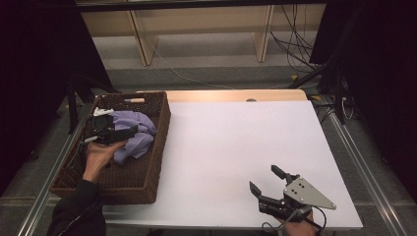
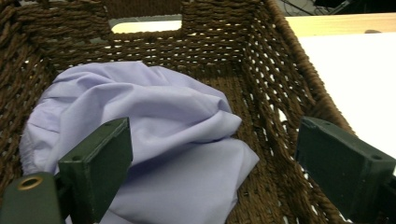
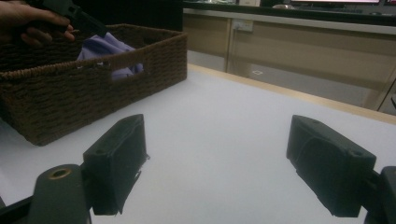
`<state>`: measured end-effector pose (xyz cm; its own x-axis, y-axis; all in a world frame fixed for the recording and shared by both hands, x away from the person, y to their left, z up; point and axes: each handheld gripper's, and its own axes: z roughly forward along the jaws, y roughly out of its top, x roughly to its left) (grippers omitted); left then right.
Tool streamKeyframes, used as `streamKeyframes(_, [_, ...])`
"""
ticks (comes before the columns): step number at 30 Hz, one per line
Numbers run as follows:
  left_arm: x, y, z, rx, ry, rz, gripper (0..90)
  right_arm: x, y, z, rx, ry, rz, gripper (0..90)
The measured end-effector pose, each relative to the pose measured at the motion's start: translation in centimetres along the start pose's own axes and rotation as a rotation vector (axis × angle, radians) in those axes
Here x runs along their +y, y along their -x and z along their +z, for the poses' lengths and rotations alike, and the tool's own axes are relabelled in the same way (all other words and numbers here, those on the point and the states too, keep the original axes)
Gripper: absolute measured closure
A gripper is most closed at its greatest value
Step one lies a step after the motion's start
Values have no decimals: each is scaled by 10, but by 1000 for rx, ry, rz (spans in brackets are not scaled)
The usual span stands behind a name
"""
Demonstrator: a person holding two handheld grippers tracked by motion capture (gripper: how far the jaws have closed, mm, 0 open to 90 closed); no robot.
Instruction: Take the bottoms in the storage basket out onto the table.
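The white table [image 1: 236,147] lies bare and smooth across its middle and far side, with a pale wooden strip along the far edge. At its left edge sits a dark brown woven basket [image 1: 157,142] — rectangular, handle slots in its end walls. A crumpled lilac cloth [image 2: 154,135], soft and thin, lies in the basket's far half. The left gripper [image 2: 210,163] hangs over it, jaws wide, nothing between them. The right gripper [image 1: 268,182] — near the table's front right edge — gapes equally wide over bare tabletop.

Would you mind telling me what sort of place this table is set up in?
Probably a lab or recording workspace: black curtains flank the white table, loose cables run across the floor behind it, and plain wooden furniture lines the back wall.
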<state>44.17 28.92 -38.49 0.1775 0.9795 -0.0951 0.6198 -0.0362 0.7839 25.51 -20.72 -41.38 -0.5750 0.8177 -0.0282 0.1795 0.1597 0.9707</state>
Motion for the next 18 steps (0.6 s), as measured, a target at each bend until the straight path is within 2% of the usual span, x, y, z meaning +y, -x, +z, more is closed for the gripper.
streamKeyframes(11, [10,-7,11,29,-66,6,107,0,-1,0,5,0,-3,208])
streamKeyframes(18, [14,-12,19,44,-90,-16,101,0,-1,1,9,-2,-2,208])
